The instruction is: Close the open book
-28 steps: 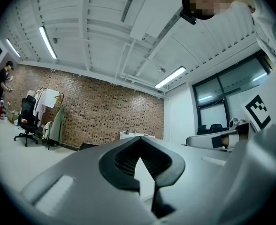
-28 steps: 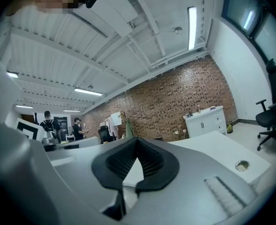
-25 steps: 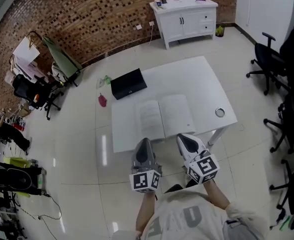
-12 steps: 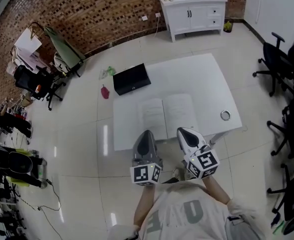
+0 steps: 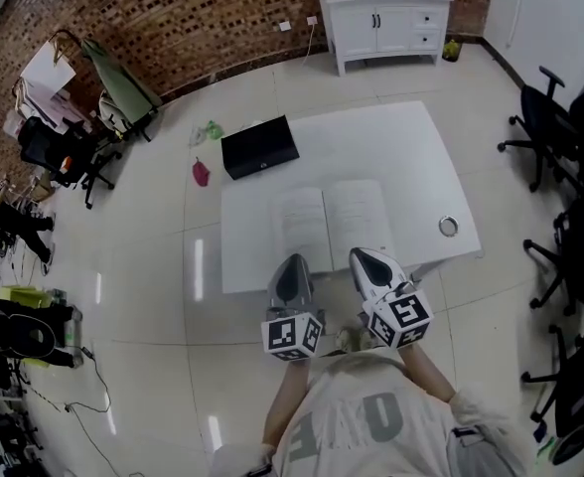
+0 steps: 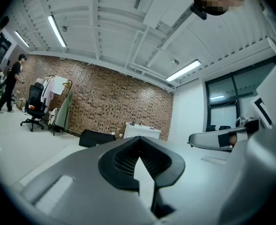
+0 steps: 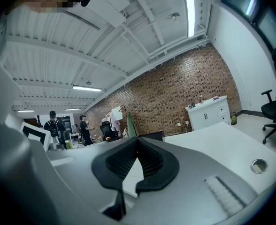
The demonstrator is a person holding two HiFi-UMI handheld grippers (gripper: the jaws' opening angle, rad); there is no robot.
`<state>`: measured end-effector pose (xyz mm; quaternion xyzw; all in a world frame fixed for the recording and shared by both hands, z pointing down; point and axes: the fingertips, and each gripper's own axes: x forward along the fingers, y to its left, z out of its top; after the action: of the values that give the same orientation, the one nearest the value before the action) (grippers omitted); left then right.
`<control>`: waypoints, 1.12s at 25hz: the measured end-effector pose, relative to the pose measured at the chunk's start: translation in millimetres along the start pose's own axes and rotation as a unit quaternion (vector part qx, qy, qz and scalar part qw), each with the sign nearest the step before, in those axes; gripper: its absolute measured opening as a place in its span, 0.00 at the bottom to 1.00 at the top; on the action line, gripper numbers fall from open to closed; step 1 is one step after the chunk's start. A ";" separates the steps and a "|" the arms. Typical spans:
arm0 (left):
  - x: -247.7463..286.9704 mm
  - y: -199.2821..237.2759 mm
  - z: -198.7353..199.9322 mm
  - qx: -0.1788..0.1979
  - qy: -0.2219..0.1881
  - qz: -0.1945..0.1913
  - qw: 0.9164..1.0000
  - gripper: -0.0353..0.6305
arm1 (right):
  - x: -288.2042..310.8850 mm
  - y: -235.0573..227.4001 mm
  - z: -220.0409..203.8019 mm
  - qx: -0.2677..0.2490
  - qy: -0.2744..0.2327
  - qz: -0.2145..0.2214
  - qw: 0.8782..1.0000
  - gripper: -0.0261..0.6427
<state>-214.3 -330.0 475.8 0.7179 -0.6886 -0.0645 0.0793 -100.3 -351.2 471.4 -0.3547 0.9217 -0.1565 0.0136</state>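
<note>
The open book (image 5: 330, 222) lies flat with white pages up, near the front edge of the white table (image 5: 411, 157). My left gripper (image 5: 292, 262) hovers at the table's front edge, just short of the book's left page. Its jaws are closing, tips meeting, with nothing between them (image 6: 139, 138). My right gripper (image 5: 365, 257) sits beside it, in front of the right page, jaws together and empty (image 7: 138, 138). Both point level toward the far brick wall. Neither touches the book.
A black case (image 5: 260, 147) lies on the table's far left corner. A small round metal thing (image 5: 449, 227) sits near the right edge. A white cabinet (image 5: 381, 8) stands by the brick wall. Office chairs (image 5: 540, 137) are at the right, more clutter at the left.
Both grippers have edged forward and slightly down toward the table's front edge and the book. The book has not moved.
</note>
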 end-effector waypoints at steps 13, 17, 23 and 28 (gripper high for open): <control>-2.7 16.4 -87.6 -0.186 0.094 -0.014 0.978 0.06 | -3.9 4.5 -23.6 -0.006 0.031 0.002 1.000 0.04; -10.2 45.5 -125.5 -0.342 0.100 0.049 0.933 0.06 | -6.4 2.6 -30.4 0.015 0.040 0.004 0.999 0.04; -10.8 59.5 -163.1 -0.504 0.076 0.080 0.856 0.17 | -8.2 -4.2 -32.0 0.034 0.043 -0.004 0.998 0.04; -13.7 77.4 -192.0 -0.605 0.045 0.105 0.788 0.26 | -10.6 -8.6 -37.4 0.047 0.053 -0.015 0.997 0.04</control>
<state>-251.9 -314.5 679.3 0.4484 -0.5751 -0.4267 0.5349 -91.9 -339.8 508.6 -0.3584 0.9075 -0.2181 -0.0213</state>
